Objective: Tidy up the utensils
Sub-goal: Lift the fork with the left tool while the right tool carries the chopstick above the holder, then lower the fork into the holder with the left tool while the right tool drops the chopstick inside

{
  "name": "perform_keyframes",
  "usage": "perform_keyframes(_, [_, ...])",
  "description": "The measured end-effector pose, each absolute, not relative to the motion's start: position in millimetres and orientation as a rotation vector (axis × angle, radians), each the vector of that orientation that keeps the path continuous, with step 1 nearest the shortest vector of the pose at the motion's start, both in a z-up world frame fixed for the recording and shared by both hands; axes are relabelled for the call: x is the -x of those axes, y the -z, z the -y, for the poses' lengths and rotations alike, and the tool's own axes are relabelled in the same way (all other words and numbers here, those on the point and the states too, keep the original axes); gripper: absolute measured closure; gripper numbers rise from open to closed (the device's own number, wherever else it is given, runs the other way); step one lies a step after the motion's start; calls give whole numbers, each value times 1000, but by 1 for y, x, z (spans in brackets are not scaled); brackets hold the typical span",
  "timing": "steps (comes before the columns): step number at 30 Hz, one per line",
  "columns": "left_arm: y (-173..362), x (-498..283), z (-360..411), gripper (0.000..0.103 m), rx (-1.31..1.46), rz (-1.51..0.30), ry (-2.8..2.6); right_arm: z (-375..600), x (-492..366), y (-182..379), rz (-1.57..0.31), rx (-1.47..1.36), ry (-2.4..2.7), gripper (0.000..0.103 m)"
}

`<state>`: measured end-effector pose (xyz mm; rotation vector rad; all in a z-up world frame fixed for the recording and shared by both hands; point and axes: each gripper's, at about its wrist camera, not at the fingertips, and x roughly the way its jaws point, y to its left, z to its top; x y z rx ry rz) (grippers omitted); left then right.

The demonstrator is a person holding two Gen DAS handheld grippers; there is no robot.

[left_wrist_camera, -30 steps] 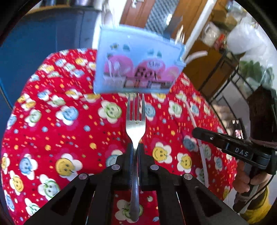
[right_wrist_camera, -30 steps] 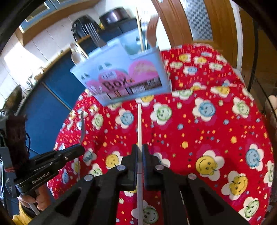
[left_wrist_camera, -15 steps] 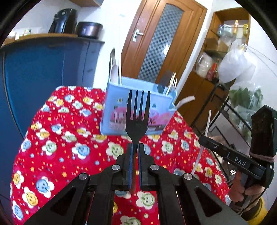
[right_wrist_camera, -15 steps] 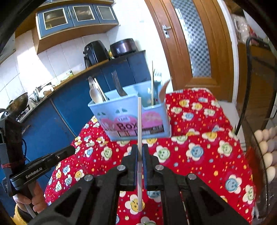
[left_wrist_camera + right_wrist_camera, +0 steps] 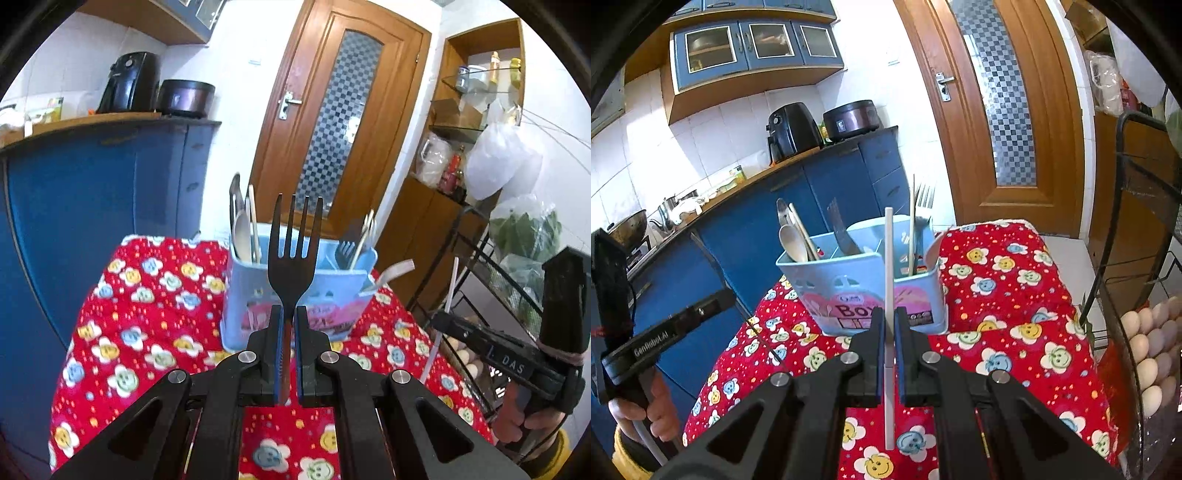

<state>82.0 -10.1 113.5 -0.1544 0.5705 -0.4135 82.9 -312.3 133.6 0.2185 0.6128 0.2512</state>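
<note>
My left gripper (image 5: 289,314) is shut on a metal fork (image 5: 294,243), tines up, held above the table in front of the light blue utensil box (image 5: 295,299). My right gripper (image 5: 889,317) is shut on a thin white straw (image 5: 888,258), held upright in front of the same box (image 5: 864,291). The box stands on the red flowered tablecloth (image 5: 997,295) and holds a wooden spoon (image 5: 792,243), chopsticks, forks and other utensils in separate compartments. The right gripper with the straw shows in the left wrist view (image 5: 448,295), the left gripper in the right wrist view (image 5: 713,302).
Blue kitchen cabinets (image 5: 92,206) stand left of the table with an air fryer (image 5: 127,81) and a cooker on top. A wooden door (image 5: 343,122) is behind. A black wire rack (image 5: 1137,258) with eggs (image 5: 1145,343) stands at the right.
Both grippers have lifted and tilted up from the tablecloth, carrying the fork and the straw. The box now sits lower and farther in both views.
</note>
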Motion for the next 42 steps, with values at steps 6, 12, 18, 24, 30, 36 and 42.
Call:
perform_keyframes(6, [-139, -94, 12, 98, 126, -526, 395, 318, -93, -148, -598, -222, -237, 97])
perform_keyframes(12, [-165, -115, 11, 98, 137, -495, 377, 321, -109, -166, -569, -222, -220, 97])
perform_keyframes(18, [-192, -130, 16, 98, 116, -433, 350, 322, -130, -183, -528, -215, -198, 97])
perform_keyframes(24, [-199, -149, 31, 98, 75, -408, 329, 320, -156, -193, -503, -206, -171, 97])
perform_keyframes(30, [-183, -169, 42, 98, 58, -421, 320, 318, -177, -198, -468, -203, -151, 97])
perform_keyframes(36, [-160, -186, 47, 98, 56, -460, 316, 312, -197, -190, -458, -193, -147, 97])
perform_keyframes(42, [-141, -196, 47, 98, 61, -500, 324, 304, -208, -170, -491, -180, -152, 97])
